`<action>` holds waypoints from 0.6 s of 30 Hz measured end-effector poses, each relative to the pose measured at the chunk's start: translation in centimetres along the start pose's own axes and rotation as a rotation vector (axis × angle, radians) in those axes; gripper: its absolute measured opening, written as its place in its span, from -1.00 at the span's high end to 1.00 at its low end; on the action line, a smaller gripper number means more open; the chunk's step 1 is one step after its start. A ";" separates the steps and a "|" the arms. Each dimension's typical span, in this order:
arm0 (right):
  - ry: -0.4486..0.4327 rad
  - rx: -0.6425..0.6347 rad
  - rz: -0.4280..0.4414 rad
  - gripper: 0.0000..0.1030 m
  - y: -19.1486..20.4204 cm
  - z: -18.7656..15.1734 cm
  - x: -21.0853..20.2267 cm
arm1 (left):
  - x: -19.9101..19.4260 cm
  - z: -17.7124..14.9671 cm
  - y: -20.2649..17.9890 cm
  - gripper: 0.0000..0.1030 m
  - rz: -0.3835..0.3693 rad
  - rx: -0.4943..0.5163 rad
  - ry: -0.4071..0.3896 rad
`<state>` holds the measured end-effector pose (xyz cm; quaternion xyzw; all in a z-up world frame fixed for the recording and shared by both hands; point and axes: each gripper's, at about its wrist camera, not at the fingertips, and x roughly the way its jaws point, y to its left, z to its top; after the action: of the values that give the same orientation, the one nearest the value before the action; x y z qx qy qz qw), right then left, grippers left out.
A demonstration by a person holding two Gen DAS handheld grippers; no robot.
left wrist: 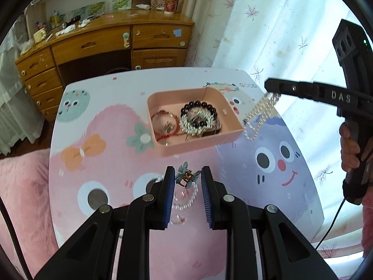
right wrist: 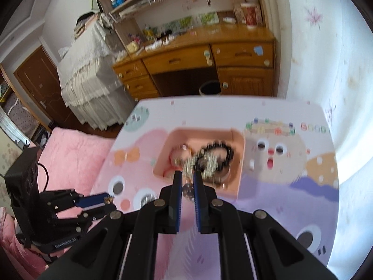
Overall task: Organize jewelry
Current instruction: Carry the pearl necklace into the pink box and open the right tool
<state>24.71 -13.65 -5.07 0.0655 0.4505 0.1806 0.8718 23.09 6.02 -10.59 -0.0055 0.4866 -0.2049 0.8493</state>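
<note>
Above bench (left wrist: 98, 233) | left claw (left wrist: 188, 177) grips flower clip (left wrist: 186, 176), right claw (left wrist: 271, 88) pinches pearl necklace (left wrist: 258, 116) | lower both slowly into pink tray (left wrist: 198, 144), then release.

My black grippers have blue pads (left wrist: 171, 193). Pink tray (left wrist: 198, 145) holds a black bead bracelet (left wrist: 200, 105); the table (left wrist: 98, 121) shows pastel cartoon faces.

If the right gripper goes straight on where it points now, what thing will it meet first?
Probably the near wall of the pink rectangular tray: the right gripper, shut on a white pearl necklace, aims there. Depth is unclear.
</note>
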 end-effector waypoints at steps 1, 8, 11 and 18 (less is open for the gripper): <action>-0.010 0.001 0.001 0.83 -0.1 0.3 0.0 | 0.1 0.5 0.0 0.59 -0.002 0.008 -0.002; -0.092 0.004 0.003 0.83 -0.9 2.6 0.7 | 1.0 3.1 -0.1 0.59 -0.009 0.031 -0.025; -0.101 0.015 0.010 0.82 -1.2 2.9 1.3 | 1.8 4.5 0.0 0.59 -0.015 0.016 -0.040; -0.068 0.011 0.040 0.82 -2.0 2.9 4.1 | 3.9 6.8 0.7 0.59 -0.027 -0.012 -0.067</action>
<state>29.72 -13.86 -7.05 0.0856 0.4202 0.1931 0.8825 30.71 3.98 -10.41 -0.0239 0.4591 -0.2133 0.8620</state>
